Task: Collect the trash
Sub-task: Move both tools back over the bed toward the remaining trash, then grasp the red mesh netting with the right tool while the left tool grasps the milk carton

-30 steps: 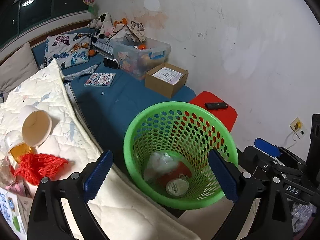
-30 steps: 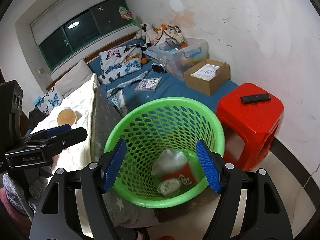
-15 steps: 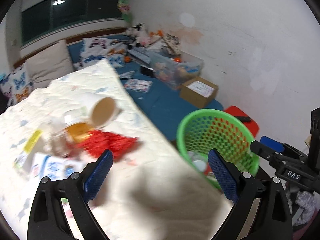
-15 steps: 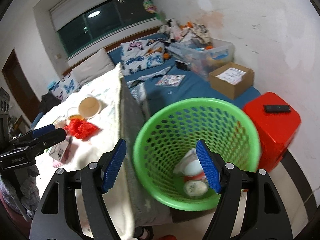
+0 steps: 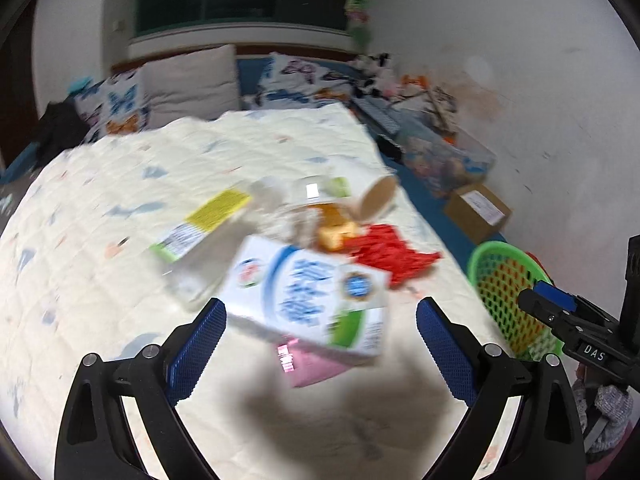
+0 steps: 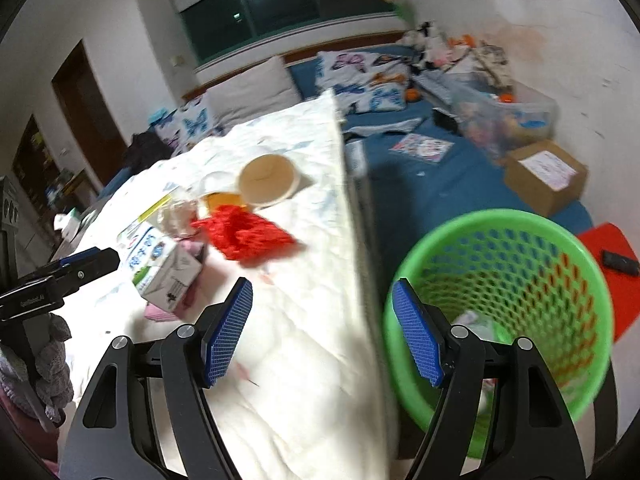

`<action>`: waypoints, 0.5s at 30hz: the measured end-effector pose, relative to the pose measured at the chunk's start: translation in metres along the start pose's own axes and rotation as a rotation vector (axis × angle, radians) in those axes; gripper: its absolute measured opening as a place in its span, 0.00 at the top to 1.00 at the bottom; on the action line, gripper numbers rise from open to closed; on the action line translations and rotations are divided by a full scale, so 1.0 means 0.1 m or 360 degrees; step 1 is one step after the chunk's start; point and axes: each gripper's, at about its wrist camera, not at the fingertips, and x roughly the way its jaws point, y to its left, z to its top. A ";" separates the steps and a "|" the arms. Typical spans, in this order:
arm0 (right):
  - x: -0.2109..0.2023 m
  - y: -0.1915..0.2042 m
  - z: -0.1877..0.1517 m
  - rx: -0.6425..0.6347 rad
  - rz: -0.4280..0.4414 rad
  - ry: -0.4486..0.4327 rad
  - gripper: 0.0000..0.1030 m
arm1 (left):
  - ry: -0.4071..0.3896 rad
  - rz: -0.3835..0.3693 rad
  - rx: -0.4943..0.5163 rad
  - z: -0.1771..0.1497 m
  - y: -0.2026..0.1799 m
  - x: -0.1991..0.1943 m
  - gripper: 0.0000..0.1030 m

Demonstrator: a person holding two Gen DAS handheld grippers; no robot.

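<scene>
Trash pile: we see a loose cluster of litter lying on the cream quilt (image 5: 120, 184) of the bed, blurred in both views.
Milk carton (image 5: 308, 300): white with blue lettering and a green corner, lying on its side nearest the left hand-held gripper; a pink packet (image 5: 316, 364) sticks out from under it.
Red mesh (image 6: 244, 236): a crumpled bright red net bag, just beside the carton, toward the quilt's edge.
Paper cup (image 6: 268, 180): tan inside, tipped on its side with its mouth facing us, behind the red mesh.
Plastic bottle (image 5: 200, 240): clear, lying flat, with a yellow and green label; its outline is smeared.
Orange-filled container (image 5: 328, 220): clear plastic with something amber inside, between cup and carton; we cannot tell more.
Green basket (image 6: 500, 224): a perforated bright green bin standing on the floor beside the bed, with some pale trash at its bottom.
Left hand-held gripper (image 5: 320, 344): its blue-padded jaws stand wide apart over the quilt, with the carton just ahead of them and nothing clamped.
Right hand-held gripper (image 6: 320, 332): its jaws are apart and empty, framing the bed's edge, with the basket at the right pad.
Red stool (image 6: 608, 276): beside the basket, carrying a black remote (image 6: 620, 262).
</scene>
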 end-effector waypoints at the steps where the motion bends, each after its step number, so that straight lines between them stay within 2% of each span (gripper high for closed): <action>1: 0.05 0.05 0.02 -0.0017 0.0022 0.0008 0.30 | 0.0002 0.0016 -0.0026 -0.01 0.07 0.00 0.10; 11: 0.56 0.50 0.40 -0.0159 0.0177 0.0077 0.29 | 0.0048 0.0083 -0.0175 -0.14 0.47 0.00 0.10; 15: 0.80 0.55 0.51 -0.0181 0.0176 0.0122 0.28 | 0.0058 0.0093 -0.0205 -0.16 0.55 0.00 0.10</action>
